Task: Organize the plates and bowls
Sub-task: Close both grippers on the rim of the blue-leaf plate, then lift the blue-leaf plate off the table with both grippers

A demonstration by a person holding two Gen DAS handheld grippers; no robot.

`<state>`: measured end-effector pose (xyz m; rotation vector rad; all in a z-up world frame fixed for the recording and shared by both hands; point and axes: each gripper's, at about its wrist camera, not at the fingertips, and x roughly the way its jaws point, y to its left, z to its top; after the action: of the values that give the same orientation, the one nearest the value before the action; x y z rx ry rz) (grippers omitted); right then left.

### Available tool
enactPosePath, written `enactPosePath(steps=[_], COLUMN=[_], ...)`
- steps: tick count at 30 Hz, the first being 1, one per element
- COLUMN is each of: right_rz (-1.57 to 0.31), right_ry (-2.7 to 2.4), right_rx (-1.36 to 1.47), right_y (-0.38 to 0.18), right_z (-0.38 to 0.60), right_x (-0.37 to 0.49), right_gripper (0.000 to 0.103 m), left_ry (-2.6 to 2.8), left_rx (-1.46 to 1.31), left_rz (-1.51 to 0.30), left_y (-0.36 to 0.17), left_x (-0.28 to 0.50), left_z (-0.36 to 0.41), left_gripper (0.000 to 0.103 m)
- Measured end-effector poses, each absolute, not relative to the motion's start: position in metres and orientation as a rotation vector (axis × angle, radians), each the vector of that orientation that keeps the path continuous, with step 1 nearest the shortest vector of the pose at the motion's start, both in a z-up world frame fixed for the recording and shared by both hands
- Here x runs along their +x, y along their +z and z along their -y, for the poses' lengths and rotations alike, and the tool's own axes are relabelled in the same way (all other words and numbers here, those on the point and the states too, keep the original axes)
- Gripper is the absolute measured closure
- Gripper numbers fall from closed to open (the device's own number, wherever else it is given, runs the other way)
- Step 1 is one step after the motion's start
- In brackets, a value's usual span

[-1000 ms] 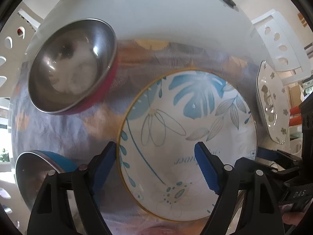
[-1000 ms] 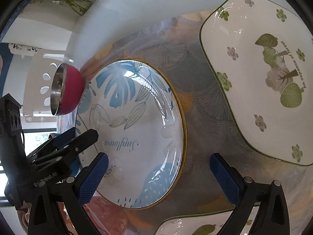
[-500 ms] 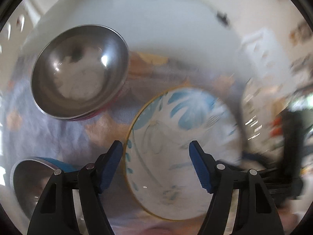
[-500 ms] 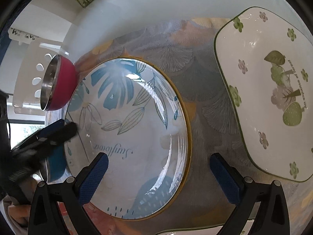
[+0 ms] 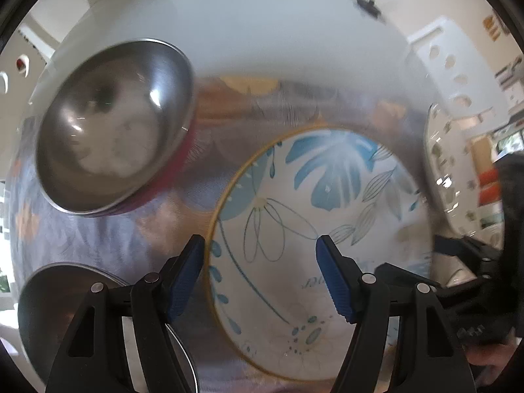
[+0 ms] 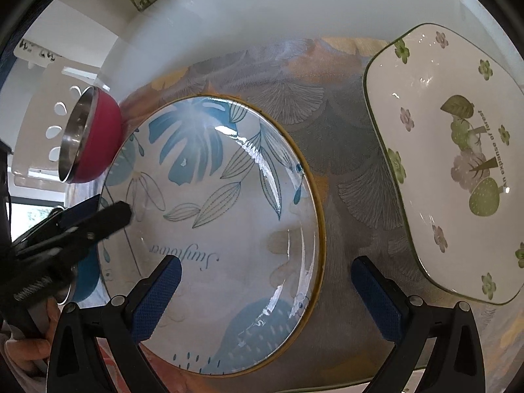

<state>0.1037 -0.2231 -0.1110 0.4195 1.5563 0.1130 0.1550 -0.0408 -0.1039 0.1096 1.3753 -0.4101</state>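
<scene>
Both grippers point steeply down over the round blue-leaf plate [image 6: 213, 232], which lies flat on the patterned cloth [image 6: 344, 177] that covers the tabletop [image 6: 262, 16]. On the left gripper [image 5: 260, 275] the blue-padded jaws stand apart with nothing pressed between them; the plate's gold rim runs just below the gap, one pad hanging outside the rim and the other over the plate's painted face. Whether a pad touches the plate cannot be told. On the right gripper [image 6: 267, 298] the jaws stand wide open, one pad over the plate near the word "Sunflower" and the other over bare cloth, with the rim between them and nothing held. Seen from the right wrist, the left gripper reaches in over the plate's far edge, with part of a hand [image 6: 29, 347] behind it. A steel bowl with a red outside [image 5: 111, 127] sits upright on the cloth just beside the plate, and a second steel bowl with a blue outside [image 5: 65, 304] sits near the left gripper's base. To the right, a squarish white plate with green leaves and small flowers [image 6: 455, 163] rests on the cloth, apart from the round one.
</scene>
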Motion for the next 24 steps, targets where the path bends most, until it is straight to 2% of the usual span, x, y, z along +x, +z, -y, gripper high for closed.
enactPosePath(steps=[3,7,8,9,11,14,17,24], right_rz=[-1.557,-1.503,-1.492,-1.481,-1.464,-1.448,-1.434,-1.396], right_ry=[0.121,0.135,0.133,0.131,0.137,0.185,0.222,0.228], right_rx=[0.374,0.411,0.411,0.401,0.373,0.355,0.423,0.532], right_y=[-0.112,-0.111,-0.109,-0.107,-0.104,-0.103,-0.104,-0.107], right_z=[0.215,0.222,0.224,0.225,0.228,0.233,0.239,0.244], right_x=[0.108,0.107,0.107,0.107,0.106,0.098,0.09,0.086], right_gripper=[0.0,0.003,0.014,0.031,0.046,0.051,0.062,0.063], left_ry=[-0.39,-0.374,-0.38,-0.386,-0.395,-0.4,-0.403,-0.395], left_rx=[0.138,0.066,0.053,0.043,0.008,-0.022,-0.018,0.021], left_rz=[-1.422,-1.428,-1.429,-1.429,-1.435,-1.447,-1.439,-1.405], left_y=[-0.116,-0.116,-0.116,-0.116,-0.116,-0.118,-0.117,-0.112], left_x=[0.156,0.161,0.162,0.163,0.165,0.166,0.163,0.154], left_z=[0.048,0.037,0.032,0.029,0.019,0.01,0.005,0.019], left_gripper=[0.033,0.049,0.055,0.06,0.067,0.069,0.069,0.068])
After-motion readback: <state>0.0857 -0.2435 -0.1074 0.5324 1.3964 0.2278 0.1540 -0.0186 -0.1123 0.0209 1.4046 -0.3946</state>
